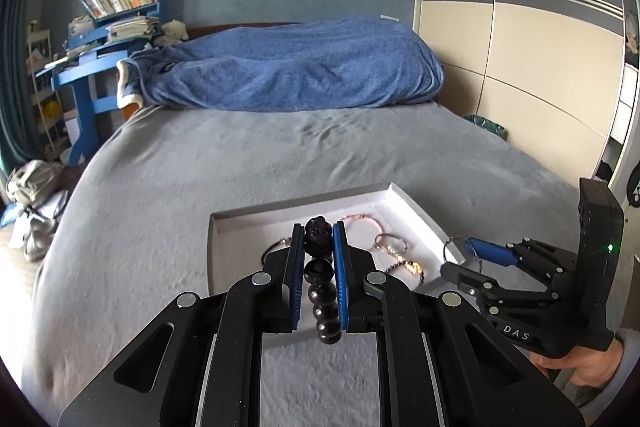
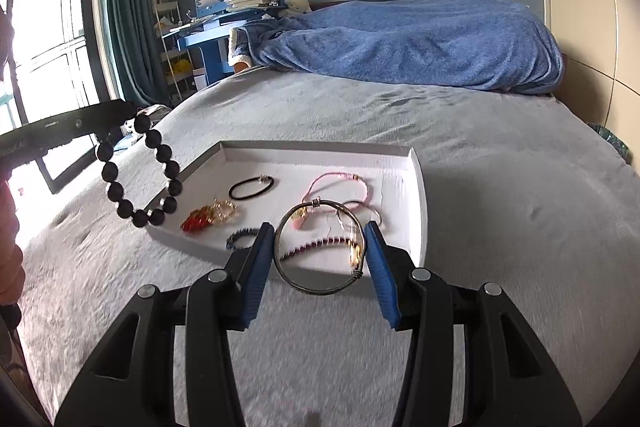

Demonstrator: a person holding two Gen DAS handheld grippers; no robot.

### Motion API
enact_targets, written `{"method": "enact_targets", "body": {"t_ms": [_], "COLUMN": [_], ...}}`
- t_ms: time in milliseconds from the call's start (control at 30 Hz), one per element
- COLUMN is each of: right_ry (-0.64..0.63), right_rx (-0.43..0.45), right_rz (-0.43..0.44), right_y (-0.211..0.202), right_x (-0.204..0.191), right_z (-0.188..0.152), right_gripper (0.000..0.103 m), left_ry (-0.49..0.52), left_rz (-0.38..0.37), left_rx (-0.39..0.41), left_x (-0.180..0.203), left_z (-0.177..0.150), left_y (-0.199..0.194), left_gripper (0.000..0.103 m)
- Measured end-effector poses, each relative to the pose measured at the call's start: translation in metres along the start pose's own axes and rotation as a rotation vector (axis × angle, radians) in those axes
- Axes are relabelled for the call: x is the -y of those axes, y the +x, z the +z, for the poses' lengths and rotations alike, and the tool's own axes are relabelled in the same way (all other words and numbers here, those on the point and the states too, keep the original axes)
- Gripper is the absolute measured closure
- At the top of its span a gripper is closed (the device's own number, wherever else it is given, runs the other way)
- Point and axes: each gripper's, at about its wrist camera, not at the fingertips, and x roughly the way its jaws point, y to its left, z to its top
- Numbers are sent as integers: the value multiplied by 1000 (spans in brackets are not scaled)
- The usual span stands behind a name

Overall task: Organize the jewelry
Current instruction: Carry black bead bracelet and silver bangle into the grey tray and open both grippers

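Over the near edge of the bed: both grippers loaded, each carrying one bracelet.

We see the left gripper [image 1: 318, 259] pinching the black bead bracelet [image 1: 320, 275] between its blue pads, level and aimed forward above the white tray [image 2: 420, 195]; from the right wrist view the beads [image 2: 140, 175] hang as a loop off the tray's left edge. Our right gripper [image 2: 320, 263] holds the metal wire bangle [image 2: 320, 247] across its width, jaws set wide against the ring's sides, just short of the tray's near wall. Inside the tray lie a black cord band [image 2: 251, 186], a pink cord bracelet [image 2: 340, 187], a red and gold piece [image 2: 208, 217] and a purple bead strand [image 2: 320, 245], the last partly behind the bangle. Beyond, grey bedspread [image 2: 500, 207], a blue blanket [image 2: 400, 39].
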Motion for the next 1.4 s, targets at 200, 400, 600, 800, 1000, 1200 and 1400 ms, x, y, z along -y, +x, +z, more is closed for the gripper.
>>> {"method": "enact_targets", "body": {"t_ms": [200, 400, 600, 800, 1000, 1200, 1400], "right_ry": [-4, -10, -4, -20, -20, -26, -15], "right_rx": [-35, -101, -170, -246, -292, -296, -257], "right_rz": [17, 13, 2, -7, -30, -36, -28], "right_y": [29, 64, 96, 124, 139, 143, 137], "right_x": [2, 9, 17, 18, 22, 21, 22], "right_z": [20, 32, 38, 37, 32, 27, 29], "right_gripper": [57, 57, 57, 57, 57, 56, 42], "left_ry": [28, 22, 15, 28, 35, 12, 28], "left_rz": [-29, -64, -78, -81, -43, -11, -1], "left_rx": [-26, -58, -104, -161, -222, -264, -245], "left_x": [7, 12, 12, 9, 0, -7, -8], "left_z": [8, 12, 10, 5, -5, -20, -23], "left_y": [29, 63, 100, 132, 152, 157, 151], "left_gripper": [88, 88, 88, 88, 88, 77, 59]}}
